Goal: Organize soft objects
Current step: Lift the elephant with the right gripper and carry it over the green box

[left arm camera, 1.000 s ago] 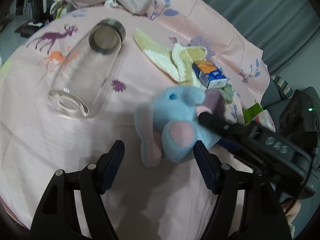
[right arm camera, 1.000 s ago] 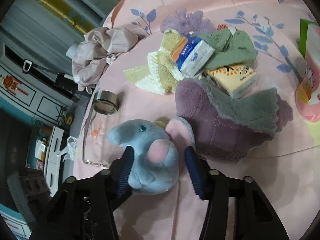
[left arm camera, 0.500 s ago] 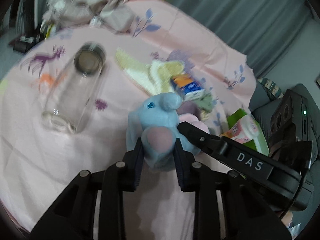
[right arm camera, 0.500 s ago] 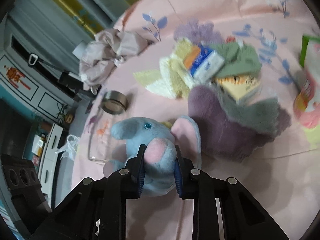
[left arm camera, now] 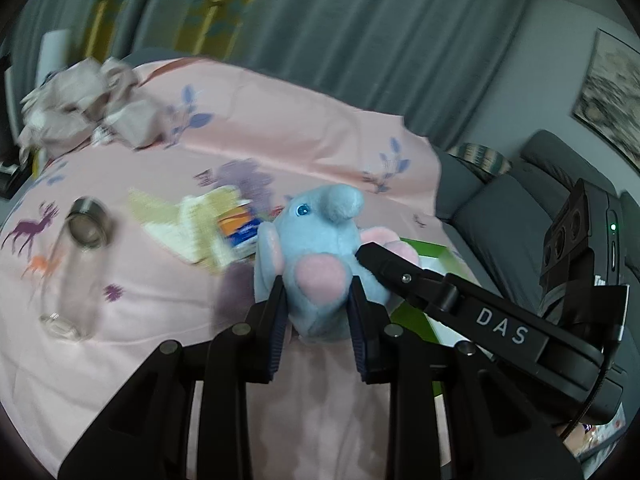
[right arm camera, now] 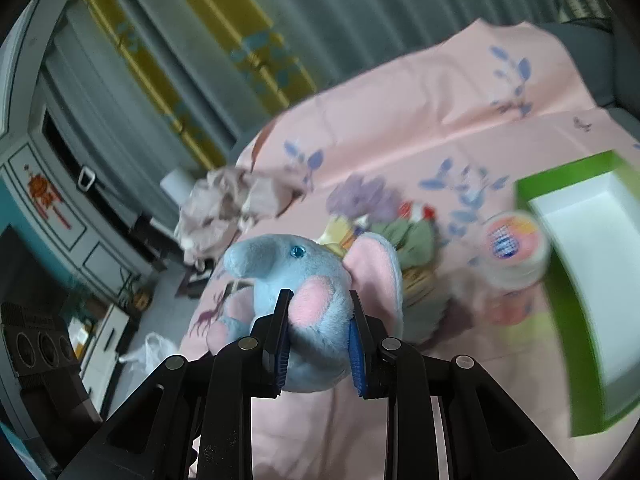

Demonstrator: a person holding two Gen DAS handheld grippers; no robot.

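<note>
Jaws of left gripper and right gripper clamping blue plush elephant, glass jar lying nearby, green box beside.

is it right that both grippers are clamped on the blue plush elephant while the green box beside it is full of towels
Not quite: both the left gripper and right gripper do clamp the blue plush elephant, but the right wrist view shows the green box empty, its white inside bare.
</note>
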